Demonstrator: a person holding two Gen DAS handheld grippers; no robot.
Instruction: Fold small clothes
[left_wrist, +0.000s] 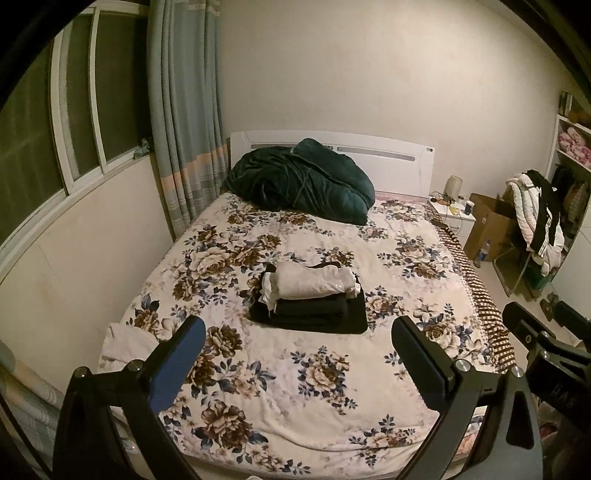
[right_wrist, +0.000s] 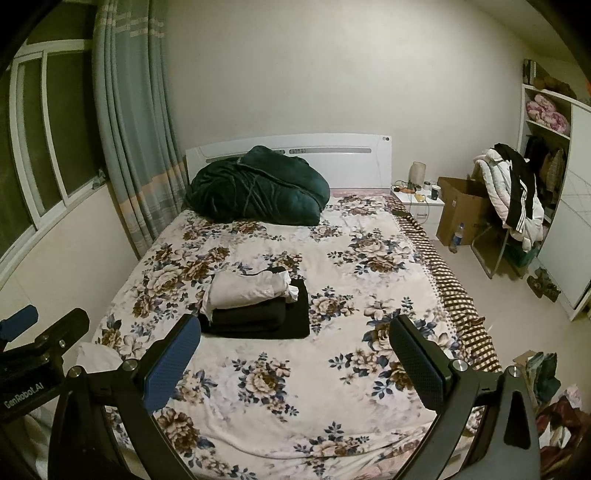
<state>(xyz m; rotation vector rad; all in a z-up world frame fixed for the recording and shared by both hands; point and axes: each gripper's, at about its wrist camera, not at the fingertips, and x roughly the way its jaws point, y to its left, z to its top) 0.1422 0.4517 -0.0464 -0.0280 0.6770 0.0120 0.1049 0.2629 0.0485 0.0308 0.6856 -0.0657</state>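
While our left gripper hangs over the foot of the bed with its fingers spread wide and nothing between them, our right gripper beside it is spread just as wide and equally empty. Beyond the left fingertips and between them, we see the stack of folded clothes lying on the floral blanket: black pieces below, a white one on top. In the right wrist view the same stack sits just past the tip of the blue-padded finger. Off the outer side of the left gripper's blue-padded finger, a loose white garment lies crumpled near the bed's edge. Farther on, against the headboard, we see a heaped dark green quilt. Out past the black finger stand a nightstand, a cardboard box and a chair piled with clothes.
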